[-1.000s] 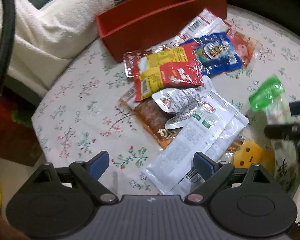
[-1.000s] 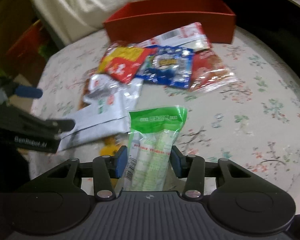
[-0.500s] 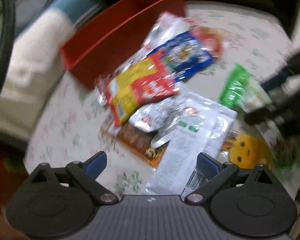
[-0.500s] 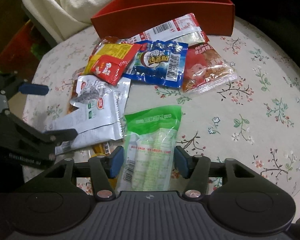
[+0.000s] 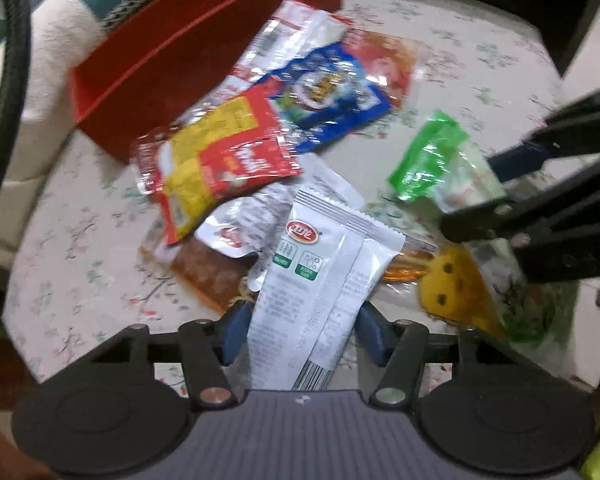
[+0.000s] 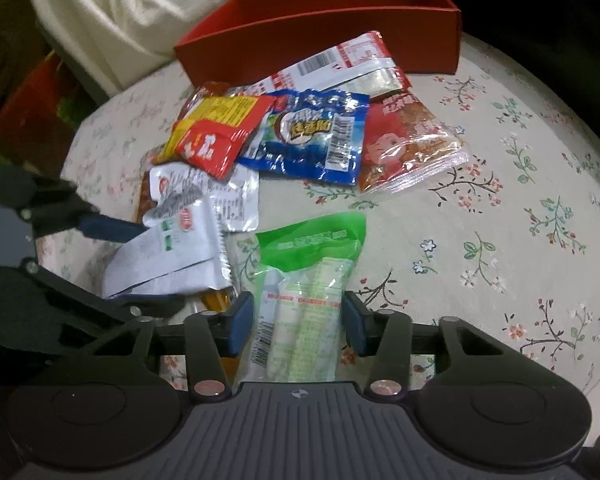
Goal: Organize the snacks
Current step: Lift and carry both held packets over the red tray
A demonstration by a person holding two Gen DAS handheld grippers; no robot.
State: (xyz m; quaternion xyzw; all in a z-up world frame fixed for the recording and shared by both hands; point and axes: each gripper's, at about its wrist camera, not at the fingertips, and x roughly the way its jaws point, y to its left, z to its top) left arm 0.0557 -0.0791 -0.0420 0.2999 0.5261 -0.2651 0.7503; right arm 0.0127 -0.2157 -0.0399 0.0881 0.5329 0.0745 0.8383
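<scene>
Left tongs (image 5: 302, 330) just closed onto white snack sachet (image 5: 320, 288), right tongs (image 6: 298, 322) gripping green-topped packet (image 6: 304, 304), both at near edge of floral tabletop (image 6: 520, 208), loose snack packs between, red box (image 6: 340, 40) at far side.

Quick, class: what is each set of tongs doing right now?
Left tongs: just closed on the white packet.
Right tongs: closed on the green-topped packet.

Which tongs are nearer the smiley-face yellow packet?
Left. The left tongs, closing on the white sachet, sit right beside the yellow packet; the right tongs hold the green-topped packet farther off.
</scene>
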